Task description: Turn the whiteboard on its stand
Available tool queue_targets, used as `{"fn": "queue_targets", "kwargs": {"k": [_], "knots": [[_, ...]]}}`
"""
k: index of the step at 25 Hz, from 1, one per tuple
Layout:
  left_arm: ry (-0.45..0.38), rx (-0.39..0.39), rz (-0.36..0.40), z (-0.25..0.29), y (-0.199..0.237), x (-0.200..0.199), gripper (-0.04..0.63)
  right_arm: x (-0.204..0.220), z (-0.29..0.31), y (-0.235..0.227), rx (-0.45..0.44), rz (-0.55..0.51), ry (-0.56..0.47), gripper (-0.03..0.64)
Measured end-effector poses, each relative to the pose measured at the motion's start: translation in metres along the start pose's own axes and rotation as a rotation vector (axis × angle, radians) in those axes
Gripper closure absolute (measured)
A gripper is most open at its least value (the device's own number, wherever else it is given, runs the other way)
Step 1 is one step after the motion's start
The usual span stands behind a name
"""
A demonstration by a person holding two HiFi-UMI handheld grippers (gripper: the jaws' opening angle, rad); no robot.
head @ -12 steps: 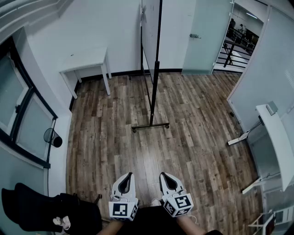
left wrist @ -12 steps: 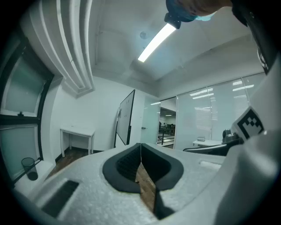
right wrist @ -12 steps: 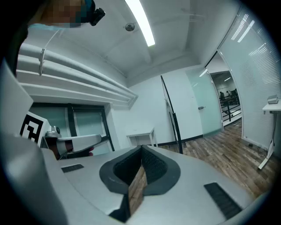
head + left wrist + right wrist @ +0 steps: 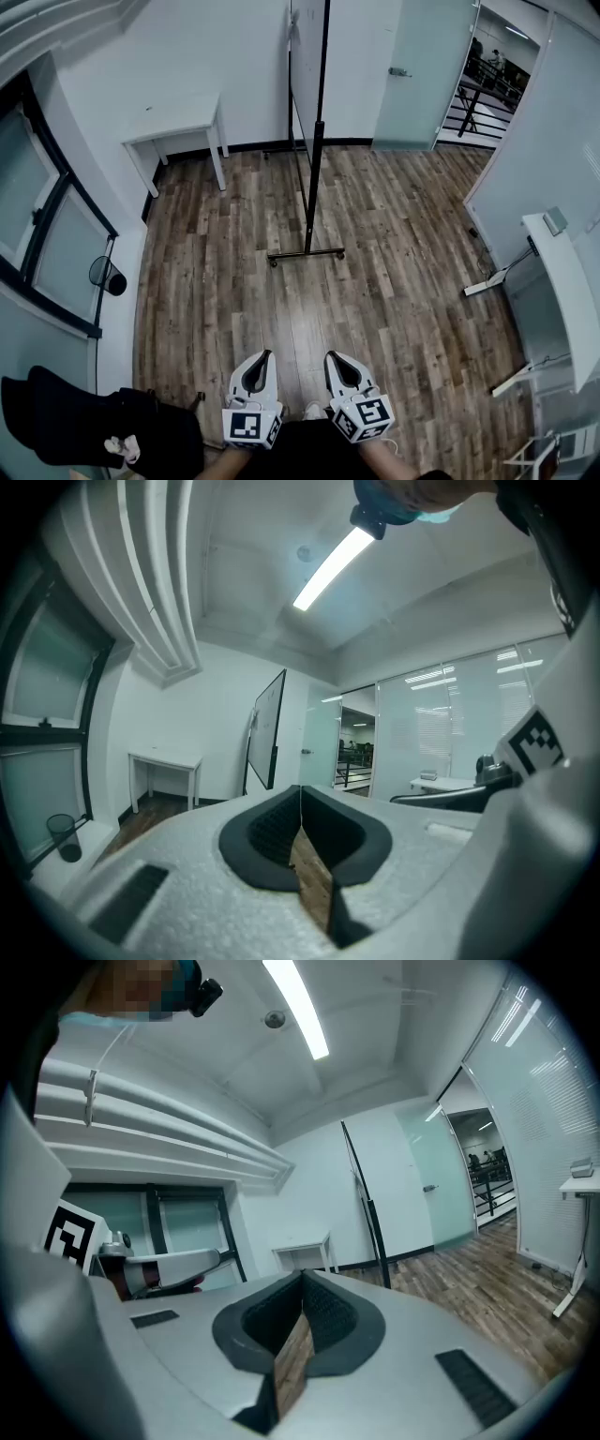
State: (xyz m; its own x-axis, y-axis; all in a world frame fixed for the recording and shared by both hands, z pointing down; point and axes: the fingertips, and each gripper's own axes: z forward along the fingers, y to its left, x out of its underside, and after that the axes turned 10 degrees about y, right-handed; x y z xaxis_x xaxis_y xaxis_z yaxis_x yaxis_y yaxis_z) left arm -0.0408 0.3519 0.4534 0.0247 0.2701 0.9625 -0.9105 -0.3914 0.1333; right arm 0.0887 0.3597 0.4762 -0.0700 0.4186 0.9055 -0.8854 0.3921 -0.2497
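Wood-plank floor (image 4: pixel 403 281): lay bare between the person and the whiteboard, so the walk up looked unobstructed.
Whiteboard (image 4: pixel 307 66): stood far across the room, upright on its stand and edge-on to the head view. It was close to the far wall, right of the white table (image 4: pixel 178 122) and left of the glass door (image 4: pixel 417 75).
Stand foot (image 4: pixel 307 254): a black cross-bar lay on the floor; any castors or locks were too small to tell.
Left claw (image 4: pixel 255 373): was clenched on nothing, pads together, held low and near, well apart from the board.
Right claw (image 4: pixel 342 370): was likewise clenched and empty, just beside the left.
Step in hand: judged to be the approach; the turning had not begun.
Doing it well: both claws probably needed releasing before reaching the board. A grip on the frame edge or the black post (image 4: pixel 317 150) at mid height would suit, followed by a slow turn.
Risk: the stand could tip or skid, and the swinging board might strike the far wall or the table.
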Motion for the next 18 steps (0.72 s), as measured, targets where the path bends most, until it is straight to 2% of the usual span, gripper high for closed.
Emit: {"fn": "queue_targets", "kwargs": {"k": [5,11,18], "knots": [[0.013,-0.006,-0.001,0.000,-0.016,0.005,0.577,0.001,-0.009,-0.010,-0.013,0.025,-0.017,0.603],[0.008,-0.045,-0.016,0.004,-0.035,0.012,0.577,0.004,-0.018,-0.024,-0.047,-0.006,-0.015,0.603],[0.038,-0.083,-0.018,0.007,-0.045,0.025,0.577,0.012,-0.014,-0.037,-0.084,-0.015,0.006,0.603]]}}
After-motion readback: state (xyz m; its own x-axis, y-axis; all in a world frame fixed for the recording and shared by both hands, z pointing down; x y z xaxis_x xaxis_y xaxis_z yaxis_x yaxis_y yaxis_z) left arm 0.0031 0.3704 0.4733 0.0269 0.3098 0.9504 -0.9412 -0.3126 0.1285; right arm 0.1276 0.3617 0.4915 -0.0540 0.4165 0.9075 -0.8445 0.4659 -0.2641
